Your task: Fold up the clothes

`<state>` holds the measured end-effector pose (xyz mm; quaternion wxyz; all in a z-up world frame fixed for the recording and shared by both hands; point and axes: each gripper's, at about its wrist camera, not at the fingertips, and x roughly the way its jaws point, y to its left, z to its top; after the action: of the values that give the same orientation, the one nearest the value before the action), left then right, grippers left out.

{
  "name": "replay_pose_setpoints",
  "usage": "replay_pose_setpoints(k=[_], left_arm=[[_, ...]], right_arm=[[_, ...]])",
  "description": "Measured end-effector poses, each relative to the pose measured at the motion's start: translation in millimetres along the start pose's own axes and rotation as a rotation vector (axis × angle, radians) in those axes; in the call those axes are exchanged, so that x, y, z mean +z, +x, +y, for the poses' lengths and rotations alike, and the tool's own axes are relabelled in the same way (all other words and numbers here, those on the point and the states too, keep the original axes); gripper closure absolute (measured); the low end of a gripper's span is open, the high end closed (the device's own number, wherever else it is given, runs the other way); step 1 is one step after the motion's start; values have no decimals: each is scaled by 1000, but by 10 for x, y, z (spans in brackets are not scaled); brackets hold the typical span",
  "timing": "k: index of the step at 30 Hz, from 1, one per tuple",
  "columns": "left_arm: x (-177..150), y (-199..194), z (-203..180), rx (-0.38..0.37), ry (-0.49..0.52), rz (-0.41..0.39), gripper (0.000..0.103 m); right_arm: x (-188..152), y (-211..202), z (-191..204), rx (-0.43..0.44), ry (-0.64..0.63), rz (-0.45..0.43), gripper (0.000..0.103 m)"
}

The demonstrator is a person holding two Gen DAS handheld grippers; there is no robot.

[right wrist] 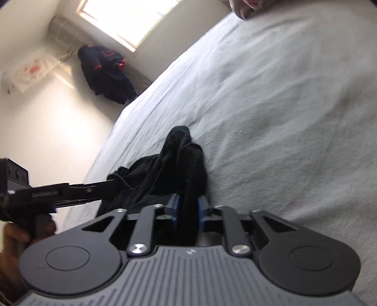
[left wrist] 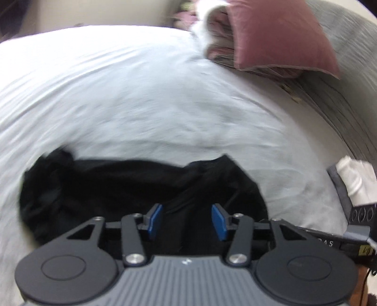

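A black garment point(left wrist: 113, 188) lies crumpled on the white bed sheet point(left wrist: 141, 106). My left gripper point(left wrist: 187, 221) hovers just over its near edge, open, with the blue pads point(left wrist: 155, 220) wide apart and only cloth below them. In the right wrist view the same black garment point(right wrist: 160, 174) rises in a fold that runs between the blue pads of my right gripper point(right wrist: 188, 207), which is shut on it. The left gripper point(right wrist: 110, 183) comes in from the left there, its tips at the garment's edge.
A pink pillow point(left wrist: 282, 35) and a grey striped blanket point(left wrist: 353, 122) lie at the bed's far right. White cloth point(left wrist: 355, 181) rests on a grey item at the right edge. A dark jacket point(right wrist: 106, 73) hangs on the wall below a window point(right wrist: 132, 16). A hand point(right wrist: 14, 237) holds the left tool.
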<state>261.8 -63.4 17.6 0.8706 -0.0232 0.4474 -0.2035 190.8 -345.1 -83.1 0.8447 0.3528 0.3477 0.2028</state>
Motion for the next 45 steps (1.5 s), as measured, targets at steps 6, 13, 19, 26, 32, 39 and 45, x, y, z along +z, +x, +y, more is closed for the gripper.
replay_pose_setpoints(k=[6,13,19,26,32,39,45], left_arm=[[329,396,-273,-112,-30,95,53],[683,651,-675,-176,-36,181,53],[830,903,-850,-114,-57,261,54],[853,756,-711,-39,38,97,49],[675,873,-327,-69,93,76,49],[486,1021,-215,-208,75,32,95],[393,858,-293,-188,44,-160,99]], right_arm=[[148,-156,80,-23,-35,-76,99],[306,-575,65,-7,-39,-237,99],[333,-521,14,-94,-36,-251,99],[364,-455,-43,-195,-32,-266,97],[327,-400,-7,-248,-141,-169,79],[248,-330,80,-275,-314,-10,77],[232,-336,114,-247,-337,-59,98]])
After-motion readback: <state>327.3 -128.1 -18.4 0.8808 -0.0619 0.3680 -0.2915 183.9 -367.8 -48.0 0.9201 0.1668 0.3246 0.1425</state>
